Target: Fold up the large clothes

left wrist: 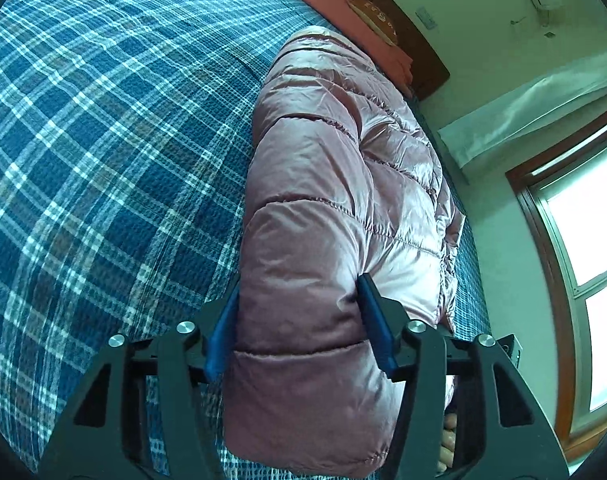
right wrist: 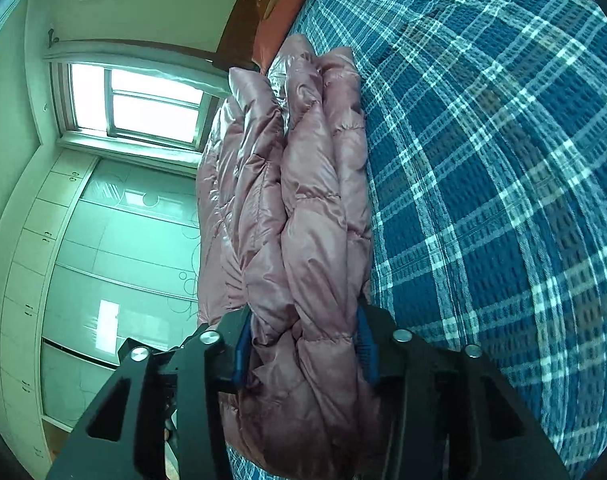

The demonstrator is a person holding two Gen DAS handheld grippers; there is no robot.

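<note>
A shiny pink quilted puffer jacket [left wrist: 335, 168] lies folded lengthwise on a blue plaid bedspread [left wrist: 103, 140]. My left gripper [left wrist: 299, 320] is shut on the jacket's near end, its blue pads pressing into both sides of the padded bulk. In the right wrist view the same jacket [right wrist: 311, 208] runs away from me in thick bunched layers over the bedspread [right wrist: 503, 160]. My right gripper [right wrist: 303, 344] is shut on those layers, a blue pad squeezing the fabric on each side. The jacket's far end reaches toward the pillows.
A reddish pillow [left wrist: 343, 12] lies against a dark wooden headboard [left wrist: 427, 60] at the head of the bed. A window [right wrist: 139, 100] and wardrobe doors [right wrist: 115, 248] stand beyond the bed's edge. A person's fingers [left wrist: 449, 436] show under the left gripper.
</note>
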